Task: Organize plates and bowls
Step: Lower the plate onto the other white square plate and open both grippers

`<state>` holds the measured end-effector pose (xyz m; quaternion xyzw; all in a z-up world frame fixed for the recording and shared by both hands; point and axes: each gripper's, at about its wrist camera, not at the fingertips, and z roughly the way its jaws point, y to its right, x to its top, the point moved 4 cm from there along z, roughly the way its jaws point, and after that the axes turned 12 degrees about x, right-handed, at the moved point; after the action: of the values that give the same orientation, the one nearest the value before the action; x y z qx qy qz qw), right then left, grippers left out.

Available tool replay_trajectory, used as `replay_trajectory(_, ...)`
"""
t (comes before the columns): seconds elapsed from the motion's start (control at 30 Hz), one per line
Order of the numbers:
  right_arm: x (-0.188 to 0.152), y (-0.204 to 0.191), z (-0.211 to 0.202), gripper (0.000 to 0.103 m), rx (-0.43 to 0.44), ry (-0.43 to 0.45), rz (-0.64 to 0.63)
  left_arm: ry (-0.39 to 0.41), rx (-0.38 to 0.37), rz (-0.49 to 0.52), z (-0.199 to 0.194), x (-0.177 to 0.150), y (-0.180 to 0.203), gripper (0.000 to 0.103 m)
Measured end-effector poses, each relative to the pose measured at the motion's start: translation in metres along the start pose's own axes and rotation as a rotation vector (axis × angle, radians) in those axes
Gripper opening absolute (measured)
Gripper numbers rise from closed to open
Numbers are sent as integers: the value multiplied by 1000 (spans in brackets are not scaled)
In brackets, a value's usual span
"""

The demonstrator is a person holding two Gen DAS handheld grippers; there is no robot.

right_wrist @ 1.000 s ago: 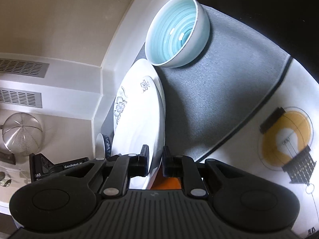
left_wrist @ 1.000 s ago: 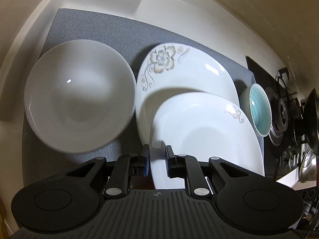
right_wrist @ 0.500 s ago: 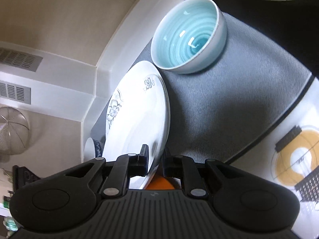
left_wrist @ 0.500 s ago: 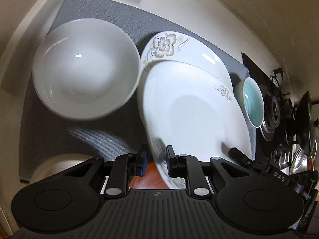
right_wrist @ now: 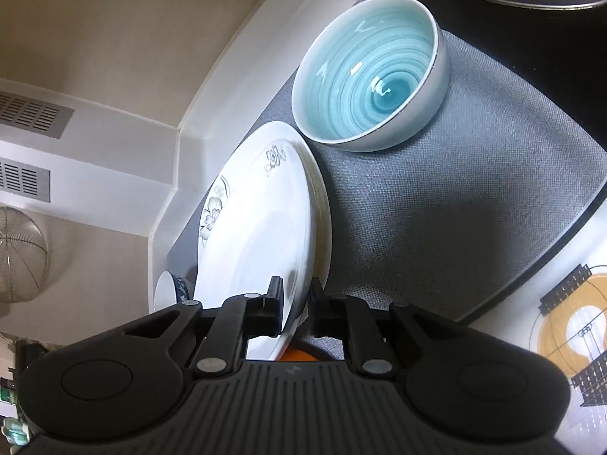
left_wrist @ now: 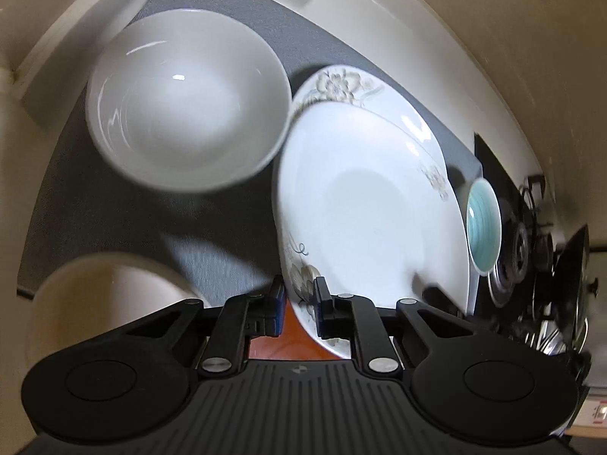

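Home kitchen: gas stove [left_wrist: 525, 235] beside crockery.

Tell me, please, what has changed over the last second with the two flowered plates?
The upper plate, held at opposite rims by the left tool and right tool, has slid forward to nearly cover the lower plate. Both grips, the white bowl and the blue bowl stayed as they were.

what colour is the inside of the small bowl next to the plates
Turquoise with darker spiral rings inside the small bowl; right wrist view shows it best.

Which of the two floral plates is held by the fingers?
The upper floral plate, clamped at its rim by both grippers; the lower floral plate lies beneath it on the grey mat, with nothing gripping it.
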<state>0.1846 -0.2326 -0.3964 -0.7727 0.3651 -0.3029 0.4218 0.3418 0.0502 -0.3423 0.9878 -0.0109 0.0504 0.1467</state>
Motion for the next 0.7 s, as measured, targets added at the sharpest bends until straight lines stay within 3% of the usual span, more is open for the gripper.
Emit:
replay_trajectory(0.3, -4, -17, -16, 27, -49, -41, -103, 72, 8, 28, -4, 18, -2, 12)
replay_trajectory(0.7, 12, -20, -7, 23, -114, -27, -165, 117, 26, 92, -8, 17, 2, 12)
